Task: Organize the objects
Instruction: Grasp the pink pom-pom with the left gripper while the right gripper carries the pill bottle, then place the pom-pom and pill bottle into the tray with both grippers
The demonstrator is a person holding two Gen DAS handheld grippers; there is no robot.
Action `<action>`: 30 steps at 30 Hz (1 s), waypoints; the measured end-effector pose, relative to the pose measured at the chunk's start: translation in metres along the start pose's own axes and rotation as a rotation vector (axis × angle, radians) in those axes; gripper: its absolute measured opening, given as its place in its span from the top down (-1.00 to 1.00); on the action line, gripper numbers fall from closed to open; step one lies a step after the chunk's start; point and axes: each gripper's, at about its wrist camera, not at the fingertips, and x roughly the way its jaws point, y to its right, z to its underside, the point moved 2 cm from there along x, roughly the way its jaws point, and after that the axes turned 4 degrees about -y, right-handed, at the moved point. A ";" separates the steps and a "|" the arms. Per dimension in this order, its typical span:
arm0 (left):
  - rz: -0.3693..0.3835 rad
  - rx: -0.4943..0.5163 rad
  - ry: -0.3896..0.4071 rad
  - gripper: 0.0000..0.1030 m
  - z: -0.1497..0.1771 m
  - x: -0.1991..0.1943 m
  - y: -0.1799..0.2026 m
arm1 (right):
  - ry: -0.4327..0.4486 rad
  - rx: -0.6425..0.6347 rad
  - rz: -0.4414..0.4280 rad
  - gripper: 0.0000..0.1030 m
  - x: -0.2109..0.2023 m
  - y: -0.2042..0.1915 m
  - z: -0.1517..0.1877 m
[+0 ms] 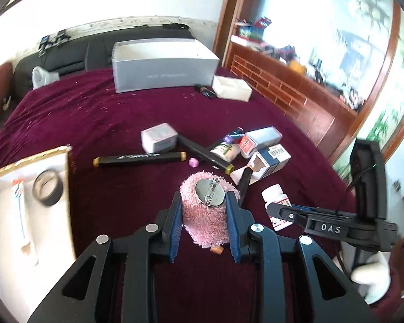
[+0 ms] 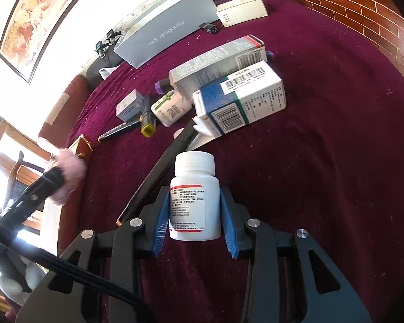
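Observation:
A pink fluffy brooch (image 1: 204,223) with a round metal back and safety pin (image 1: 210,192) is clamped between the blue pads of my left gripper (image 1: 203,199), lifted over the maroon bedspread (image 1: 107,113). In the right wrist view the same pink fluff (image 2: 70,172) shows at the far left. My right gripper (image 2: 194,192) is shut on a white pill bottle (image 2: 194,177) with a red-banded label, held upright just above the cloth. From the left wrist view that bottle (image 1: 274,193) sits to the right, in the black fingers.
A white tray (image 1: 2,215) at the left holds a tape ring (image 1: 48,188) and a tube (image 1: 20,210). Black marker pens (image 1: 140,158), a card box (image 1: 159,137), a small pink cube (image 1: 193,162) and medicine boxes (image 2: 242,99) lie mid-bed. A grey box (image 1: 164,67) stands behind.

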 end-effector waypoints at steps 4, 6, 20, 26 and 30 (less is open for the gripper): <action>-0.012 -0.068 0.038 0.51 0.010 -0.027 -0.032 | -0.005 -0.004 -0.042 0.35 -0.005 -0.011 0.004; -0.035 -0.090 0.060 0.51 0.015 -0.040 -0.047 | -0.006 -0.018 -0.059 0.35 -0.010 -0.020 0.007; -0.272 -0.237 0.134 0.50 0.062 -0.107 -0.178 | -0.066 -0.164 -0.163 0.35 0.005 -0.127 0.015; -0.338 -0.245 0.120 0.50 0.066 -0.104 -0.206 | -0.121 -0.245 -0.198 0.34 0.028 -0.180 0.020; -0.391 -0.234 0.102 0.50 0.061 -0.094 -0.221 | -0.157 -0.327 -0.198 0.34 0.050 -0.225 0.023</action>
